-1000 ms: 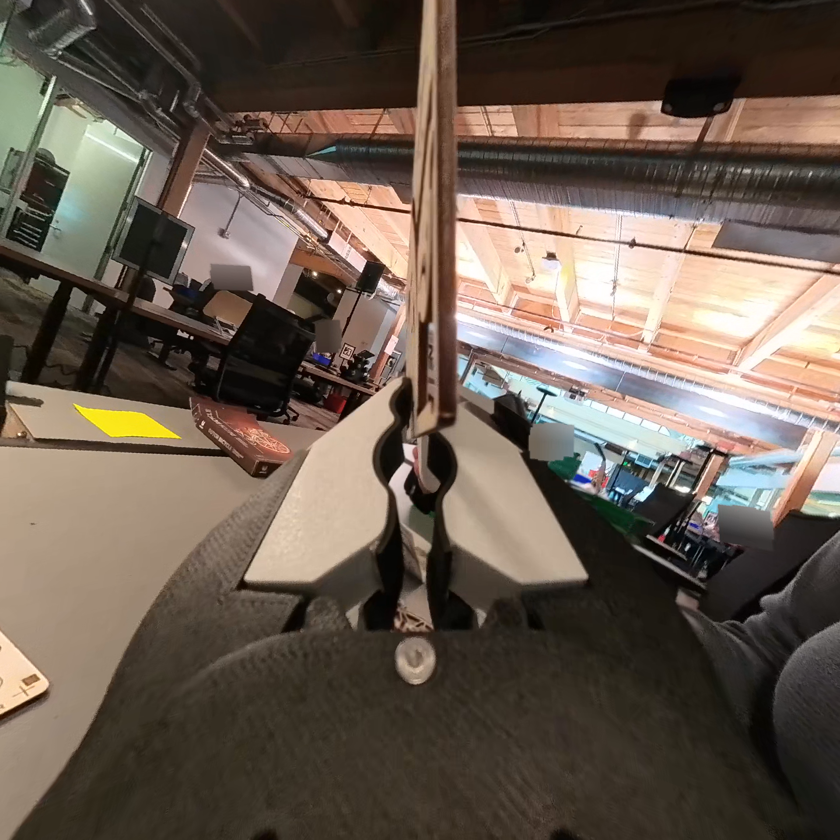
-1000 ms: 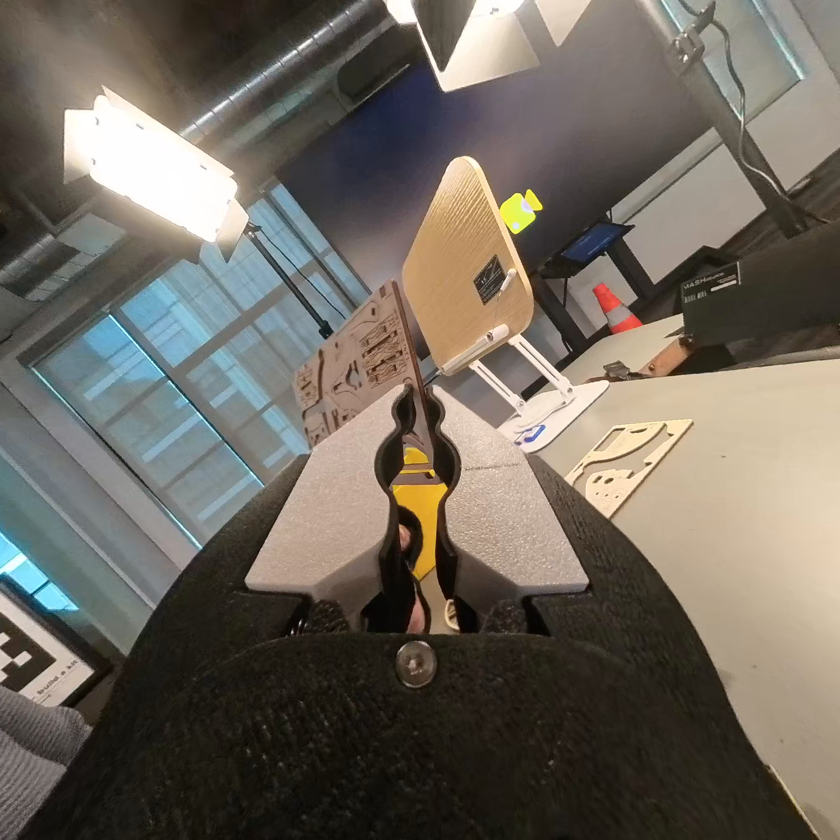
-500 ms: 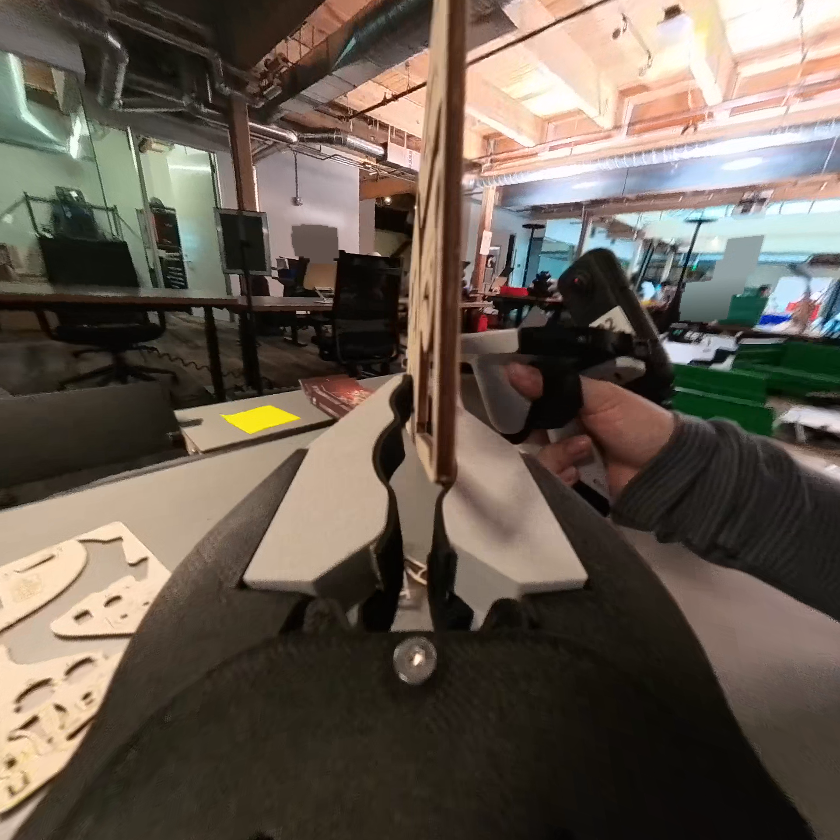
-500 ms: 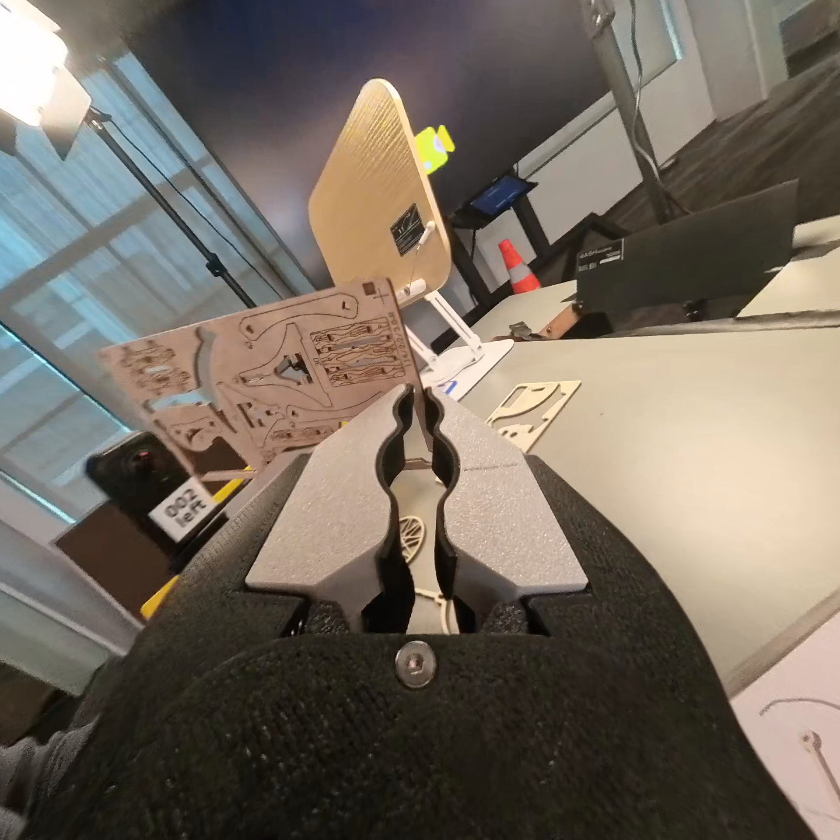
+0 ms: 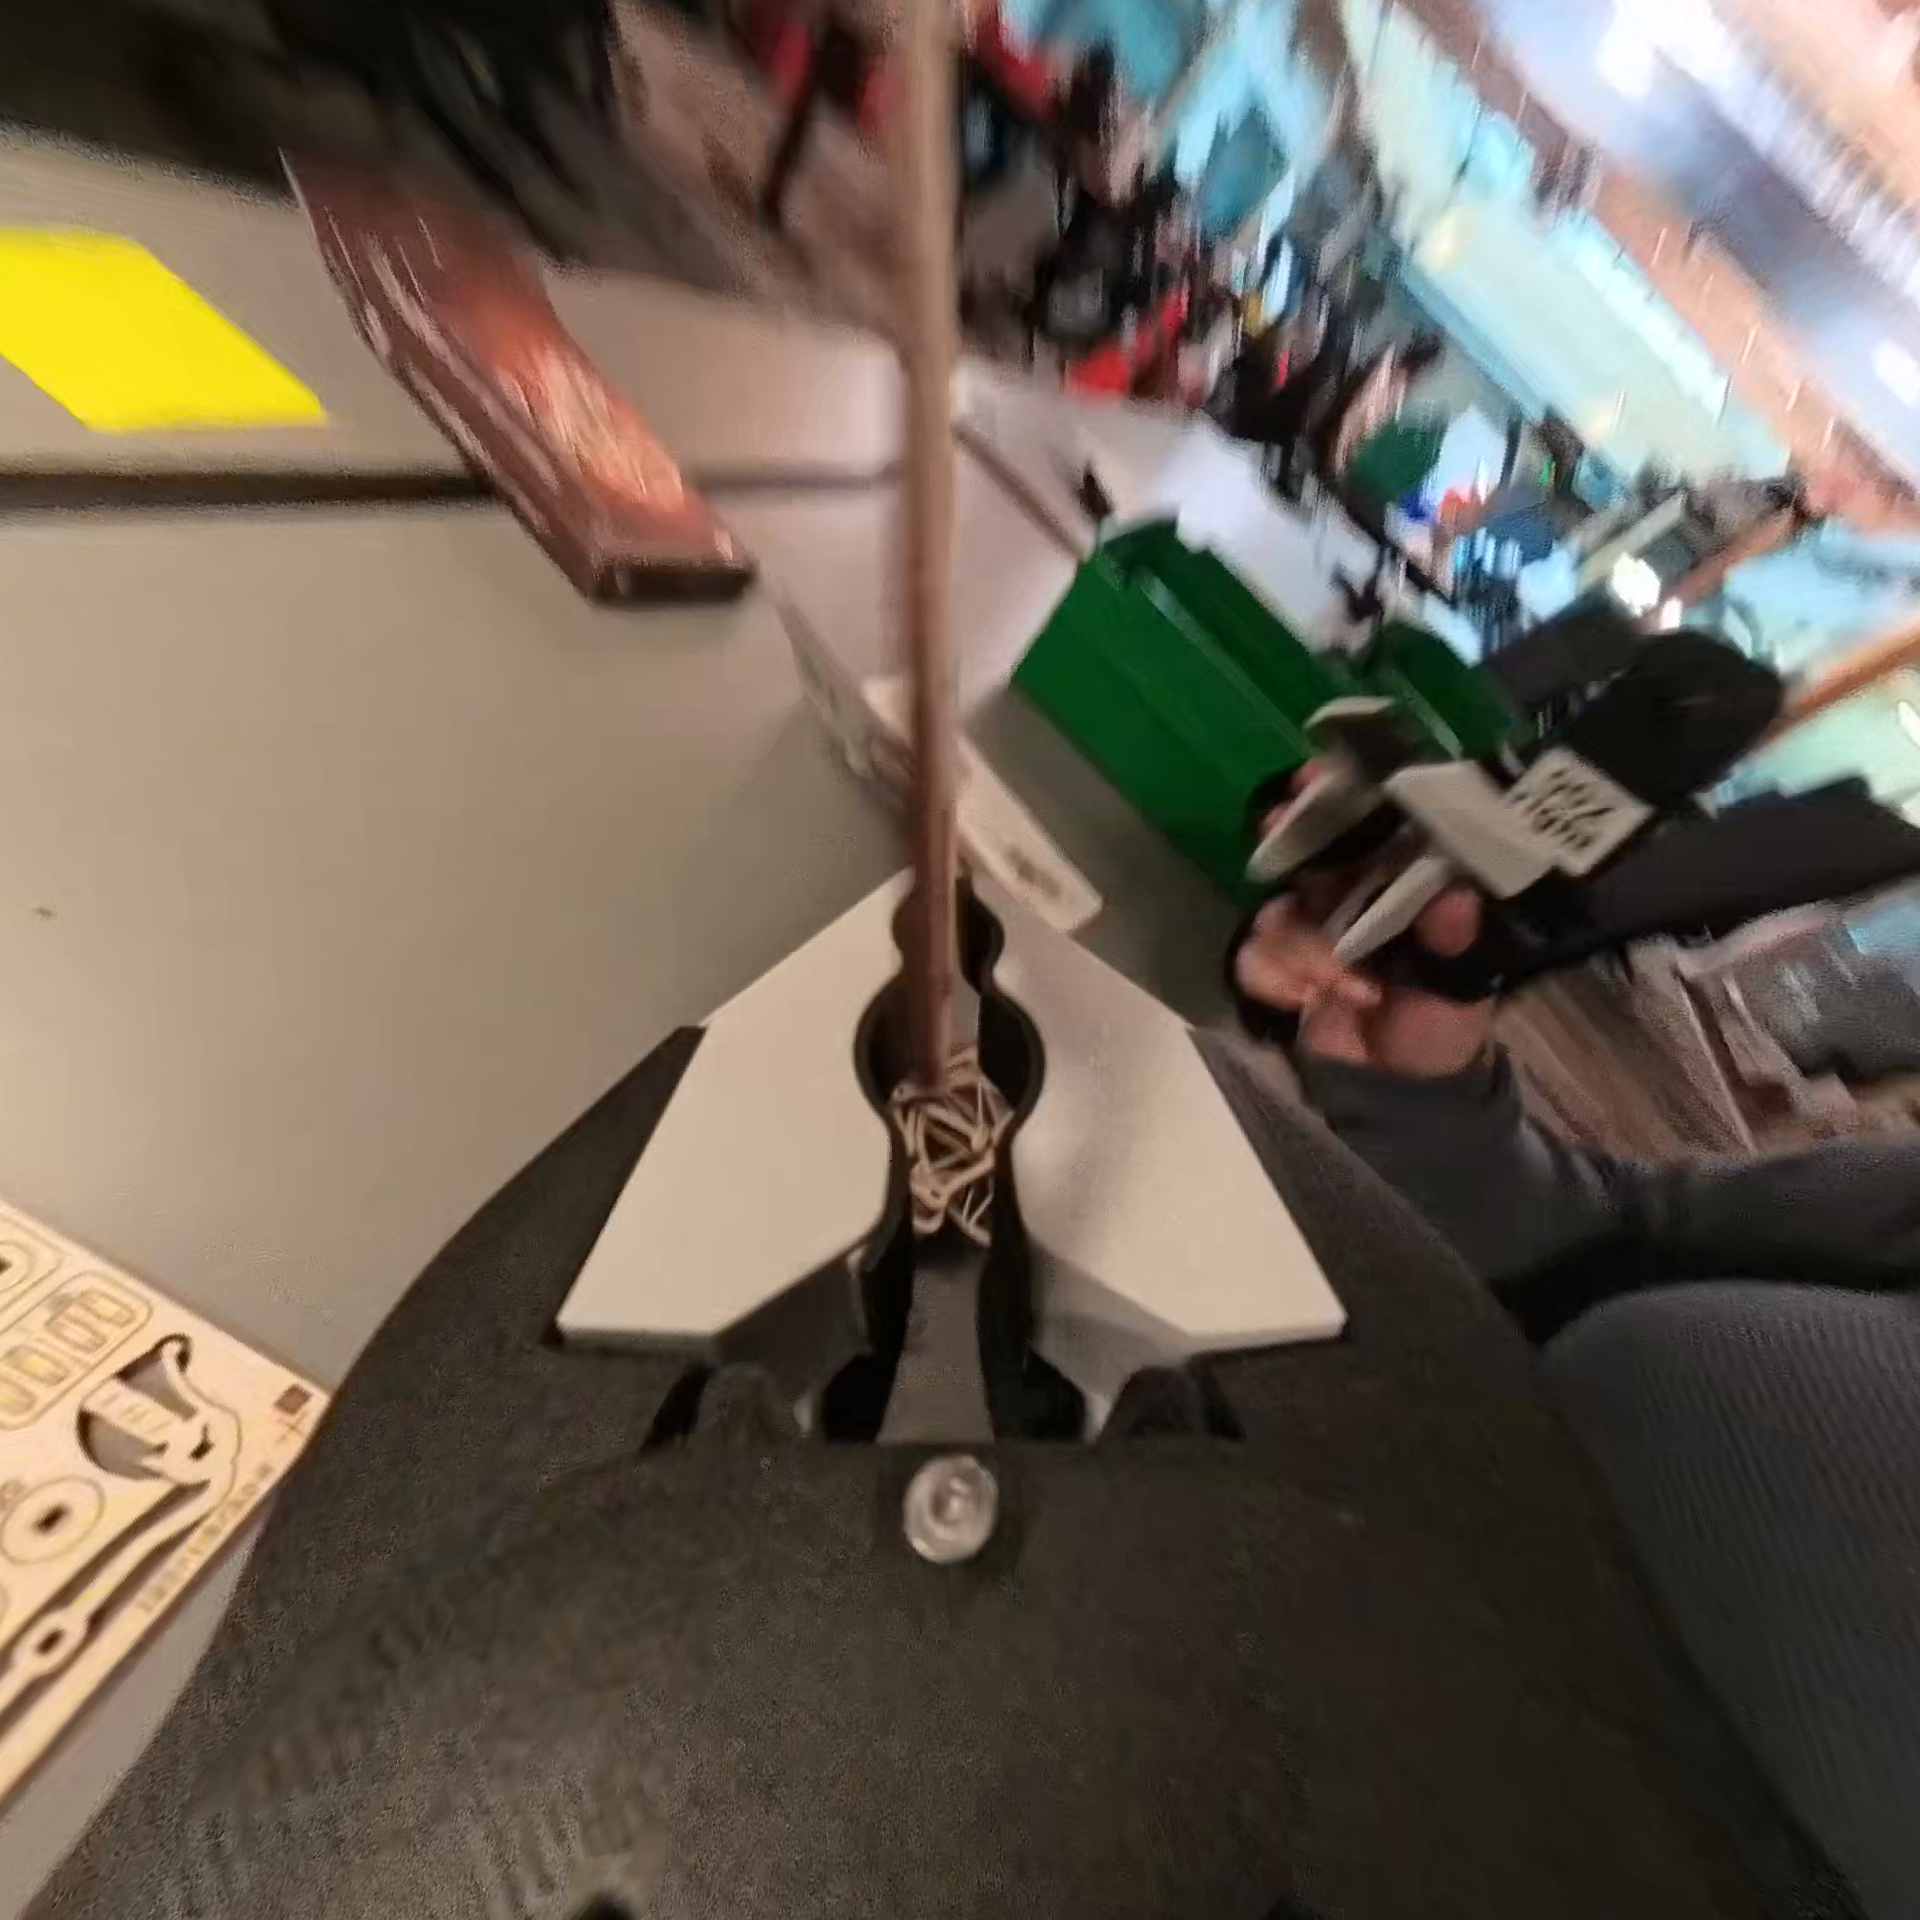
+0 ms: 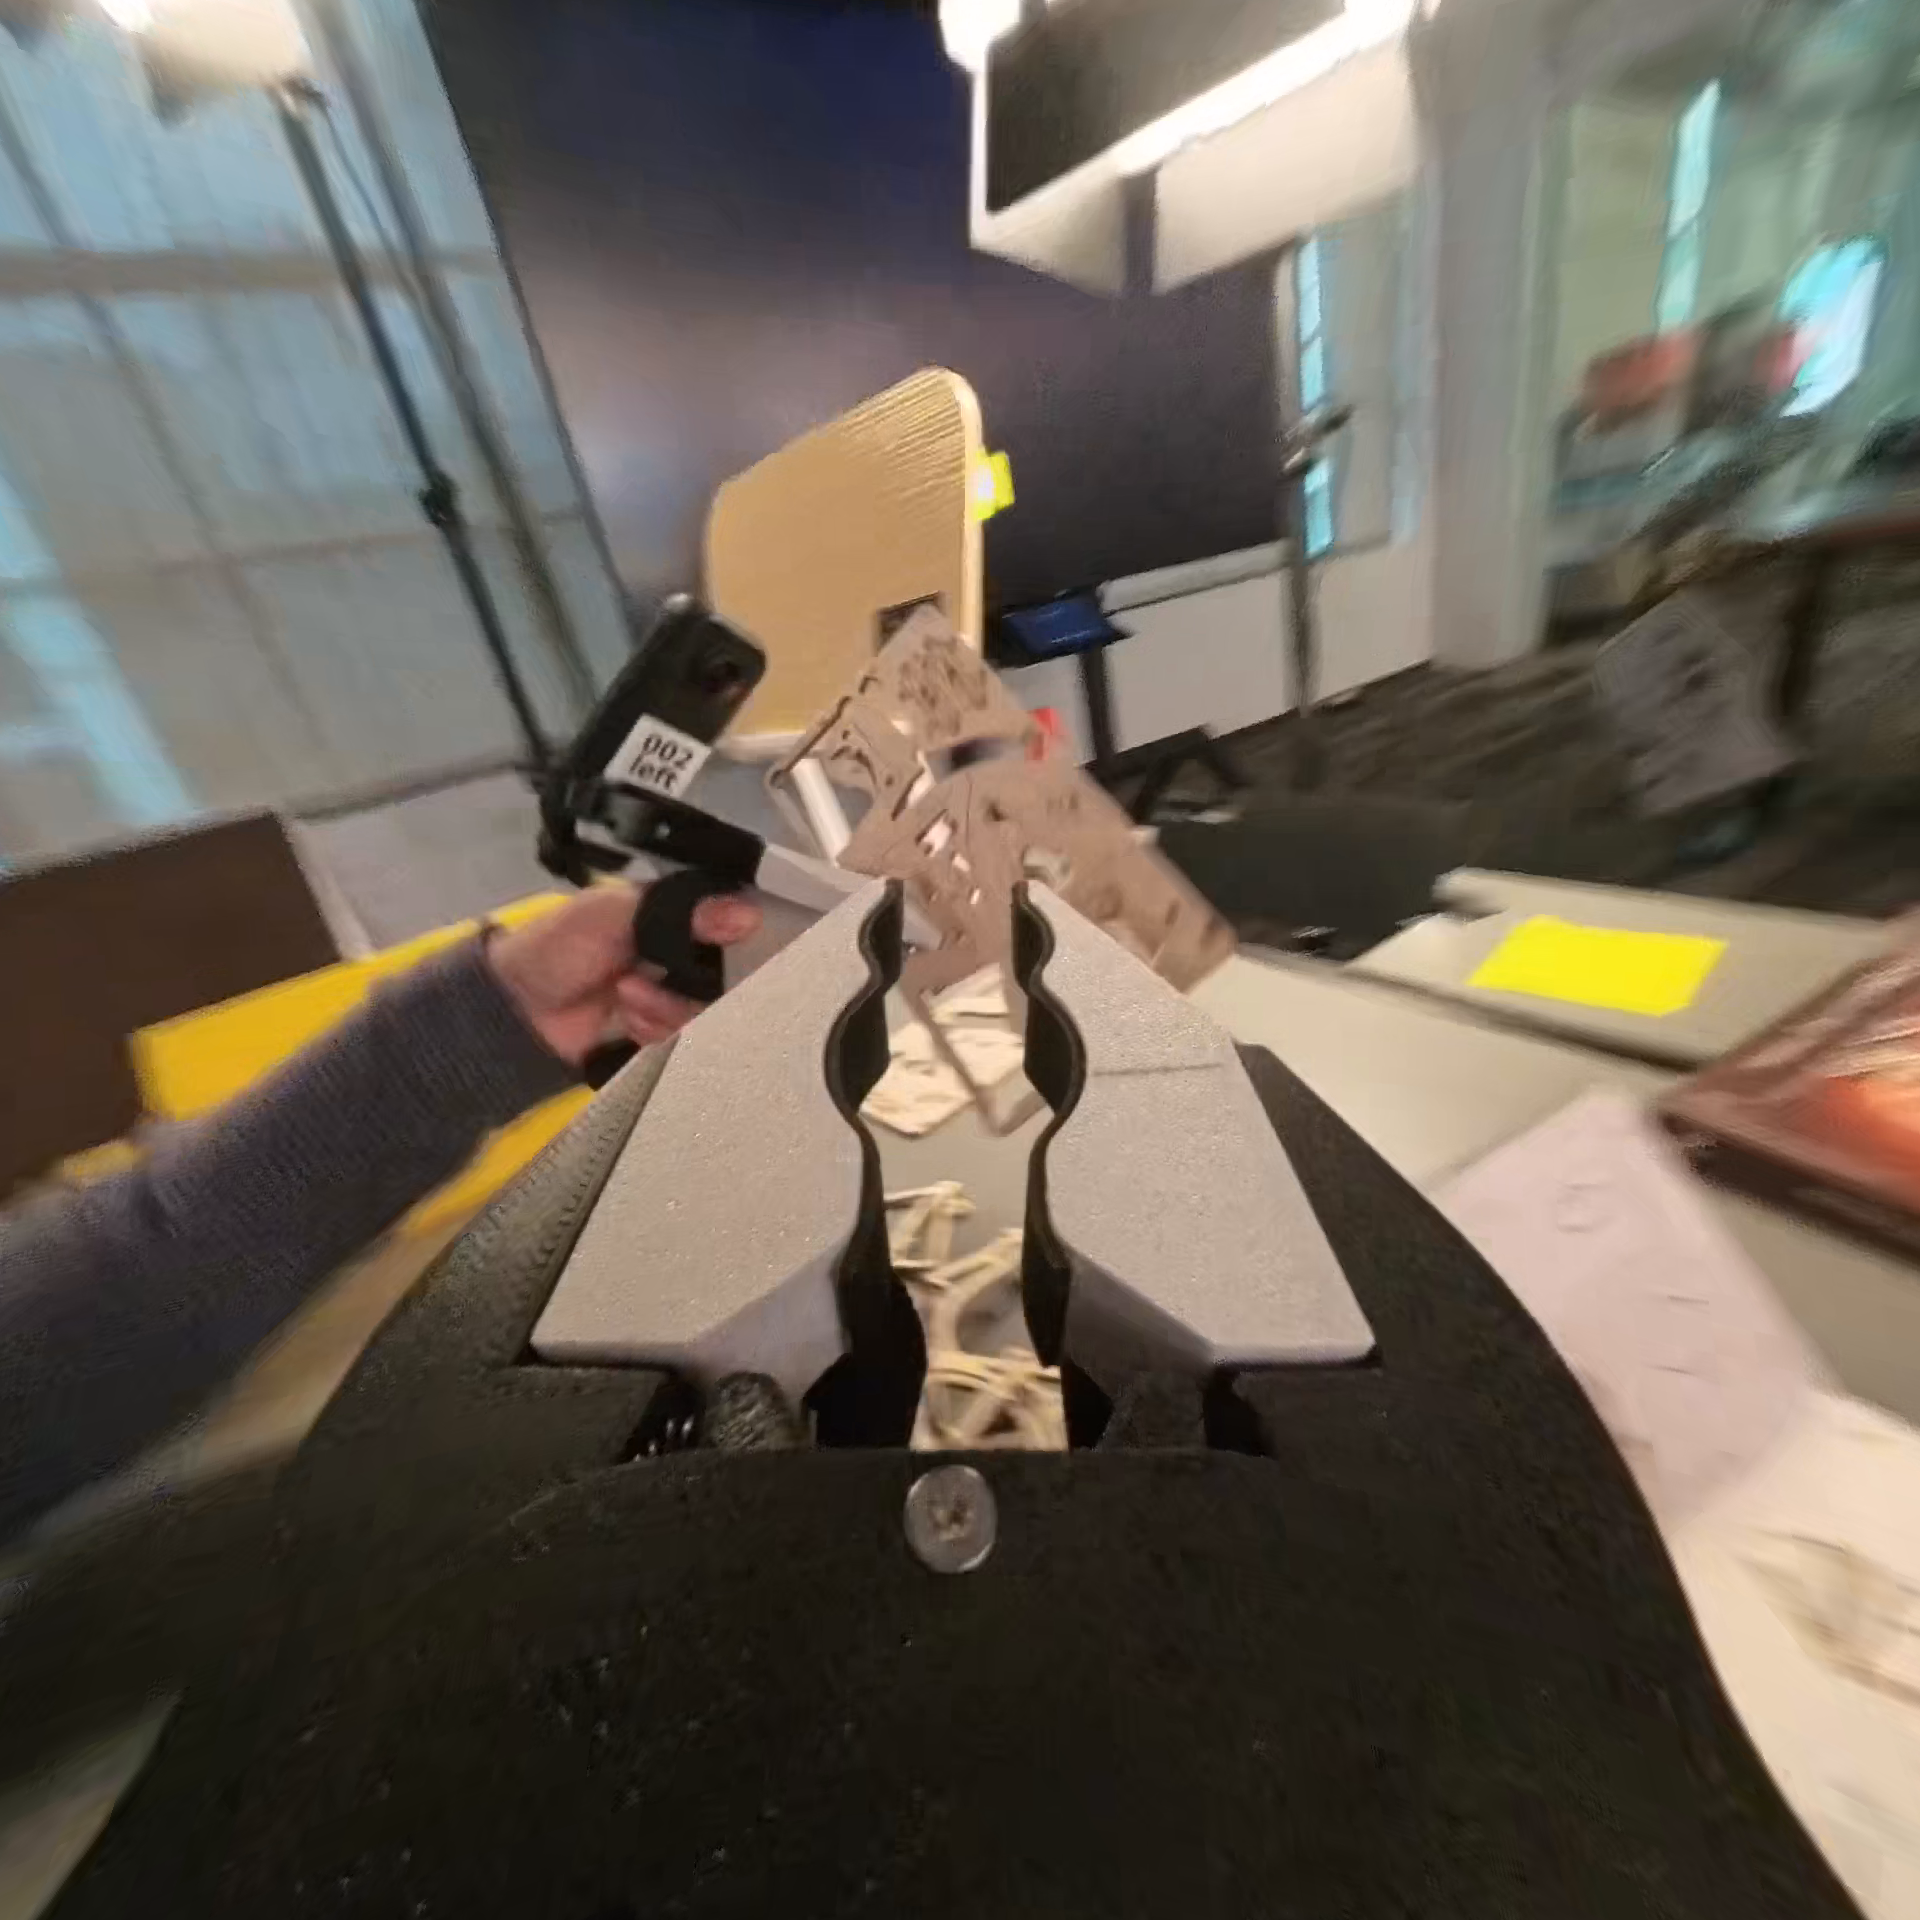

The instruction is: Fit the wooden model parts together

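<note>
Tall windows (image 6: pixel 208 499) and a dark blue wall (image 6: pixel 790 260) rise behind grey tables (image 5: pixel 364 779).

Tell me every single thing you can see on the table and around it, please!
wooden sheet: one, pale brown with cut-out shapes, held up edge-on in the left gripper
loose wooden pieces: a small heap, pale, on the table below the right gripper
flat parts sheet: one, cream, on the grey table at the near left
box: one, dark reddish brown, at the table's far side
yellow patch: one, bright yellow, on the next table
tan board on a stand: one, behind the held sheet
green bins: green, blurred, beyond the table
left gripper: grey fingers, shut on the sheet
right gripper: grey fingers, open, empty
</note>
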{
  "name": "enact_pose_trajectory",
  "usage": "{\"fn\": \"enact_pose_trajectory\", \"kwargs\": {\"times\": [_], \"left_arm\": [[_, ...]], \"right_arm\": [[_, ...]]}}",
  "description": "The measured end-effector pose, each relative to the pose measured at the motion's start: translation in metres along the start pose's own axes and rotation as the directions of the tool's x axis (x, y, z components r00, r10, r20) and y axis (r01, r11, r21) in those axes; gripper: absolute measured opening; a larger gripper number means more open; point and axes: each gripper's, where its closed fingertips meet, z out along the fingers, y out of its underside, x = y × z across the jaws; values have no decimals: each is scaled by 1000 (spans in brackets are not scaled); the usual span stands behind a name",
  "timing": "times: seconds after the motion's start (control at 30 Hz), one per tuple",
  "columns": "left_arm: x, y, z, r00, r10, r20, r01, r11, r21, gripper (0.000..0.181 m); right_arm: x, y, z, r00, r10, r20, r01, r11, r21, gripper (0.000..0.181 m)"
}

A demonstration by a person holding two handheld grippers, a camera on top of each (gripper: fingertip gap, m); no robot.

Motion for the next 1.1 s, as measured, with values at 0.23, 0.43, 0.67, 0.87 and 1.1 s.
{"fn": "enact_pose_trajectory", "kwargs": {"times": [0.23, 0.43, 0.67, 0.87, 1.1], "left_arm": [[-53, 13, 24, 998, -26, -60, -10, 839, -544, 2], [-117, 17, 26, 988, -103, 112, 152, 652, -743, 7], [-162, -1, 35, 959, -84, 269, 233, 775, -587, 51], [-106, -26, -7, 904, 169, 393, -48, 953, -300, 63], [-84, 85, -30, 733, 321, 600, -73, 913, -400, 56]], "right_arm": [[56, -40, -89, 769, -524, -366, 572, 820, 28, 13], [94, -16, -110, 741, -561, -369, 589, 807, -42, 12], [117, -4, -115, 722, -578, -379, 586, 803, -109, 12], [120, -6, -118, 746, -538, -393, 553, 829, -84, 12], [129, -6, -121, 768, -494, -407, 513, 855, -70, 12]]}}
